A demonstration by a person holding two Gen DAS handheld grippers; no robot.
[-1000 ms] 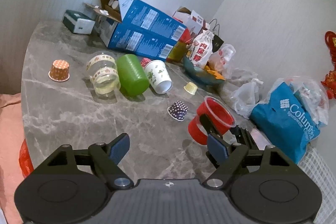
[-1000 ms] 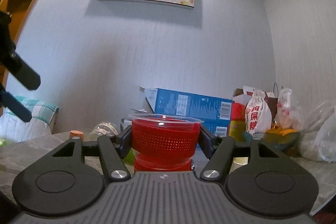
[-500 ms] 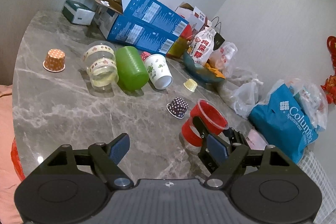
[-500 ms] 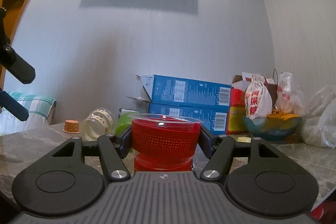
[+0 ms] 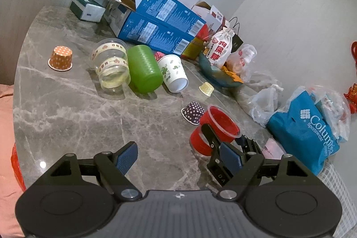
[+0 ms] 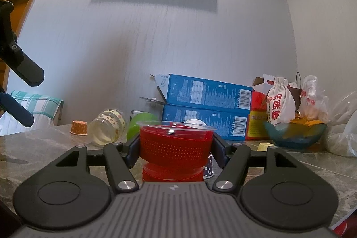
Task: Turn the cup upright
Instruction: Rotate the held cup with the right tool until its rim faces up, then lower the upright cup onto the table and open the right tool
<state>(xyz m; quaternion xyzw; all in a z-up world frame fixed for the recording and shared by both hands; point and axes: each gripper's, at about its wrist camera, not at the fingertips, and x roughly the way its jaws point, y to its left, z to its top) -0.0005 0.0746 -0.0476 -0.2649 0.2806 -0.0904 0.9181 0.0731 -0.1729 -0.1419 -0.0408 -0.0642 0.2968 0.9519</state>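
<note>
A red plastic cup [image 6: 175, 146] stands upright, mouth up, with its base at the grey marble table [image 5: 78, 117]. My right gripper [image 6: 175, 150] is shut on the red cup, one pad on each side of its upper wall. In the left wrist view the same red cup [image 5: 219, 126] shows at the right with the right gripper's fingers [image 5: 212, 137] around it. My left gripper [image 5: 178, 157] is open and empty, held above the table's near part, left of the red cup.
A clear jar [image 5: 110, 66], green cup [image 5: 145, 69] and white printed cup [image 5: 175, 76] lie on their sides mid-table. Small paper cups: orange [image 5: 60, 58], purple dotted [image 5: 193, 112], yellow [image 5: 206, 89]. Blue boxes [image 5: 160, 30], a bowl [image 5: 217, 76] and bags [image 5: 305, 126] line the back and right.
The right gripper has lowered the upright red cup toward the table, still shut on it. The left gripper has drifted slightly and stays open.
</note>
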